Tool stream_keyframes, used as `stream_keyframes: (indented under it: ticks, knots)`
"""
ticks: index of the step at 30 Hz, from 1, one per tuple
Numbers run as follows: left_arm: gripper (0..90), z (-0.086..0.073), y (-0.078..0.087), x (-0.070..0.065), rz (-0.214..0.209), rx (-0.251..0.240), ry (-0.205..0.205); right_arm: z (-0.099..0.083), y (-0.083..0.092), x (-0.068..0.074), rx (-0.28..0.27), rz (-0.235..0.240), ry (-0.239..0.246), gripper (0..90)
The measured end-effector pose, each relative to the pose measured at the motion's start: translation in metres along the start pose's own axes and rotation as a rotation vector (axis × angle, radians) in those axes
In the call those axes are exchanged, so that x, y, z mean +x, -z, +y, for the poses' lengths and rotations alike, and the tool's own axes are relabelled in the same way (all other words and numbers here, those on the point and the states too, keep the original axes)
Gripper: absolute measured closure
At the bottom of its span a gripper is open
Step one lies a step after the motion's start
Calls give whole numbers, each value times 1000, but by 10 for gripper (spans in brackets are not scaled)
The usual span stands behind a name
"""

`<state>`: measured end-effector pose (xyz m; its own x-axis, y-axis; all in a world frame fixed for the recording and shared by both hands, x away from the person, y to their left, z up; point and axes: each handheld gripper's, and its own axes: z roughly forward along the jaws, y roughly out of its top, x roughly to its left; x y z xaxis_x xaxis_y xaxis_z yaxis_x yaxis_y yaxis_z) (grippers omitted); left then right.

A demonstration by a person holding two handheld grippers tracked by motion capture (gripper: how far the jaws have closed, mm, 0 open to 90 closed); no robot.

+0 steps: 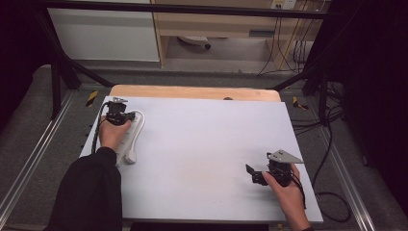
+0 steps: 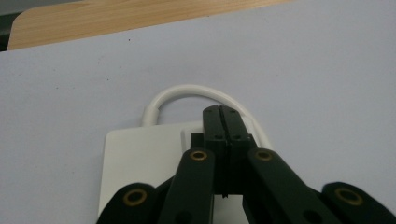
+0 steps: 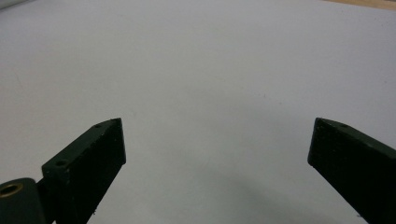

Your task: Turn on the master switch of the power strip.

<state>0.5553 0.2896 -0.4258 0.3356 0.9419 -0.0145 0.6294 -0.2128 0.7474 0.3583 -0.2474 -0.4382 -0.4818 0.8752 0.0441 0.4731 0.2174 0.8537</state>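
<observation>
White power strip [image 1: 131, 137] along the sheet's [image 1: 207, 144] left edge under left tongs [image 1: 121, 115], bare surface between the hands

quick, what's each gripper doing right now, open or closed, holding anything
Left gripper: jaws closed together over the white power strip; whether they grip any part of it cannot be told.
Right gripper: open wide, holding nothing, above the white table surface.

A pale grey-white sheet [image 1: 202, 154] is seen covering the worktop [image 1: 192, 92], whose light wood grain is left bare along the 12 o'clock edge. A white power strip [image 1: 136, 126] with a white looped cord [image 2: 187, 93] is seen at 9 o'clock. Both the left gripper [image 2: 219, 112] and the right gripper [image 3: 217, 154] are finished in black, with brass-coloured rivets [image 2: 198, 155]. A black sleeve [image 1: 86, 192] is worn.
</observation>
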Motion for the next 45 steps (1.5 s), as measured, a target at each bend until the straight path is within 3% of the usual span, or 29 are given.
stream_keyframes:
  ticks: [45]
  knots:
    - [900,1,-1,1,-4,12,16,0,-1,1,4,1,12,46]
